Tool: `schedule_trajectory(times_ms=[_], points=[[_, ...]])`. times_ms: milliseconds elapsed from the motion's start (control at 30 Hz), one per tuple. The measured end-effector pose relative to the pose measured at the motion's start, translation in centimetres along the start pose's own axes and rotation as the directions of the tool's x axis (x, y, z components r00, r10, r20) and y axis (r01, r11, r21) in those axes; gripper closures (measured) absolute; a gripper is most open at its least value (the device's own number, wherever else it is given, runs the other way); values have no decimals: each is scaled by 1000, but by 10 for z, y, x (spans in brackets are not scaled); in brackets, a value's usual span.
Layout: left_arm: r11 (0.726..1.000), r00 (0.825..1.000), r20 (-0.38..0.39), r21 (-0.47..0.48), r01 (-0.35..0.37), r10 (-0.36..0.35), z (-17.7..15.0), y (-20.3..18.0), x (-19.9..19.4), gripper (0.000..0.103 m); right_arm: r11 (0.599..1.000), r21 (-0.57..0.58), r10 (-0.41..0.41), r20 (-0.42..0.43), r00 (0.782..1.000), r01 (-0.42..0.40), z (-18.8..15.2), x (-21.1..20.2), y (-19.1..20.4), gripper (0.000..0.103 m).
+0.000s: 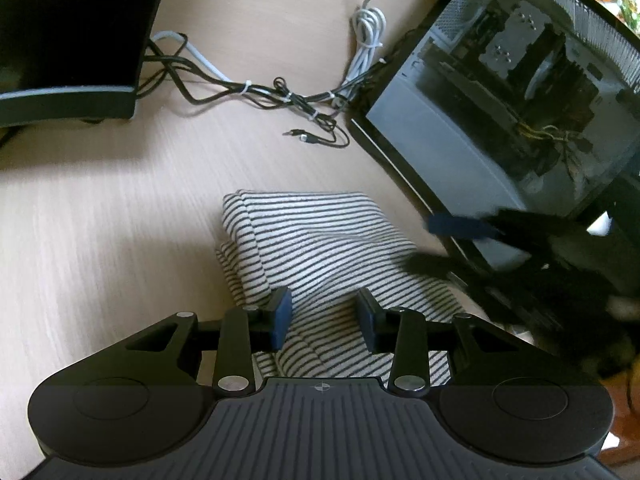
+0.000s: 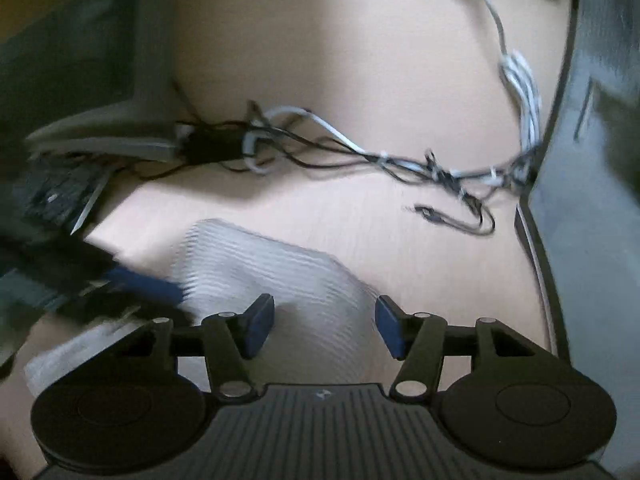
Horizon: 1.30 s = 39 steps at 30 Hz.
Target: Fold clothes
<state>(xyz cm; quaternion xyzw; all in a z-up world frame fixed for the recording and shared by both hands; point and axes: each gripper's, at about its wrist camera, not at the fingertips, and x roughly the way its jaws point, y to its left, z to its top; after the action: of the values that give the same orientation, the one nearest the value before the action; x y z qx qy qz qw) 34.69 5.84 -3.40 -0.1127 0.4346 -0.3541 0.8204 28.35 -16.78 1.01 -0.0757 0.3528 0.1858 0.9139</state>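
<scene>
- A striped shirt (image 1: 320, 248) is lying folded on the light wooden desk (image 1: 100, 208). It has thin black and white lines.
- The left gripper (image 1: 324, 318) is hanging just over the near part of the shirt. Its jaws are standing wide apart with nothing between them. Its blue pads (image 1: 282, 316) are pointing at the cloth.
- The right gripper (image 2: 325, 326) is also hanging over the shirt (image 2: 280, 276), and its jaws are spread wide with nothing in them.
- In the left wrist view, the right gripper (image 1: 452, 240) is showing at the right edge of the shirt, looking blurry and dark, with one blue pad sticking out.
- In the right wrist view, the left gripper (image 2: 132, 292) is showing as a blurry shape at the left edge of the shirt.
- A computer case with a see-through side (image 1: 520, 100) is standing to the right of the shirt.
- A bunch of black and white cables (image 1: 280, 96) is lying on the desk behind the shirt.
- A black monitor base (image 1: 68, 40) is sitting at the far left.
</scene>
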Motion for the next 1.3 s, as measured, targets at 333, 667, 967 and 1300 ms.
schedule_trajectory(times_ms=[333, 667, 967, 1300], points=[[998, 999, 8, -42, 41, -40, 0, 12, 0, 61, 964, -260, -53, 15, 998, 55, -63, -9, 112, 29], [995, 996, 30, -37, -88, 89, -10, -5, -25, 25, 932, -325, -180, -32, 983, 160, -62, 5, 132, 28], [988, 998, -28, -142, -63, 59, -25, 11, 1, 18, 999, -28, 37, -53, 998, -38, -49, -51, 51, 28], [970, 994, 8, -220, -107, 111, -39, -11, 15, 11, 870, 432, 261, 0, 965, -235, -59, -3, -88, 18]])
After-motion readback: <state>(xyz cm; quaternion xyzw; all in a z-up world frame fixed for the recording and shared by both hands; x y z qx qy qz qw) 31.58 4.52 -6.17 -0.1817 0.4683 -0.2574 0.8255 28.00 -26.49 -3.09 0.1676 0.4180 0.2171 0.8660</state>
